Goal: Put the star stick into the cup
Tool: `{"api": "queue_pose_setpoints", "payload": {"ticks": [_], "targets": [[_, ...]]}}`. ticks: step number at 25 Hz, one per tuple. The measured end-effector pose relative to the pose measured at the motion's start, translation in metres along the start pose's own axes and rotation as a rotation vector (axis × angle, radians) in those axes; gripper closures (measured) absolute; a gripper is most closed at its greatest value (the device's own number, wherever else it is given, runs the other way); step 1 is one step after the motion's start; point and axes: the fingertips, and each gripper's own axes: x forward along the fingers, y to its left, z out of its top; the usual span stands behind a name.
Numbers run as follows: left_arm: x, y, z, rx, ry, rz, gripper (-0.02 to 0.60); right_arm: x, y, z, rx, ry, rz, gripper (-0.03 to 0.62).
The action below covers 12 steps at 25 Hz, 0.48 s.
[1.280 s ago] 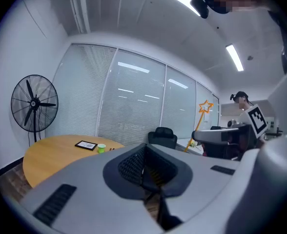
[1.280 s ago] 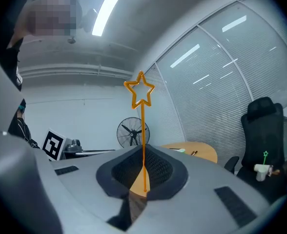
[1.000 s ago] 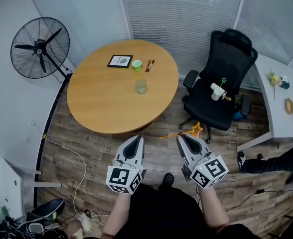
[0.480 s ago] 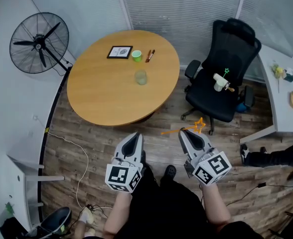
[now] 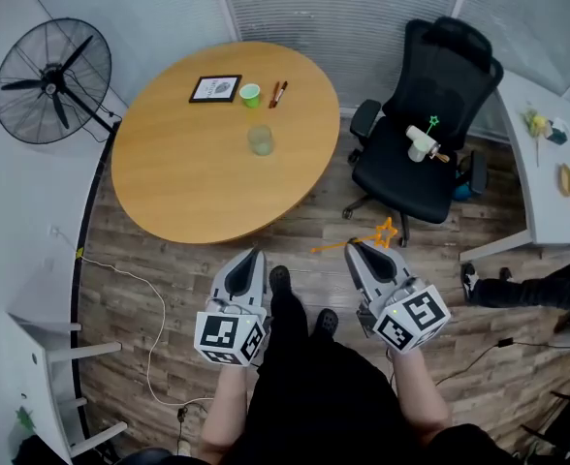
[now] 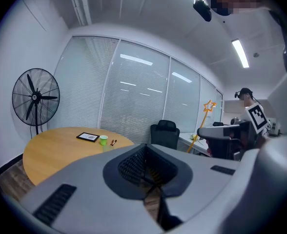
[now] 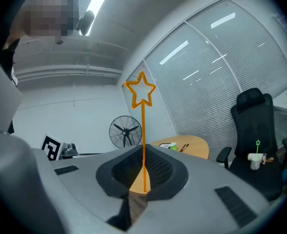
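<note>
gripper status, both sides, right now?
left gripper: jaws shut, nothing between them.
right gripper: jaws shut on the orange star stick.

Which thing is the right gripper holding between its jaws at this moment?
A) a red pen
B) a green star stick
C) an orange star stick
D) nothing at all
C: in the right gripper view the orange star stick stands upright out of the right gripper, whose jaws are closed on its lower end.
</note>
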Motion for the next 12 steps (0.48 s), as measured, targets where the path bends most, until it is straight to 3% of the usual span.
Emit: {"api": "queue_pose_setpoints", "payload": {"ticks": [12], "targets": [[0.076, 0.066, 0.015, 0.032, 0.049, -0.077, 0.583, 0.087, -0.036, 0.018, 0.001, 0.03, -0.049, 0.569]]}}
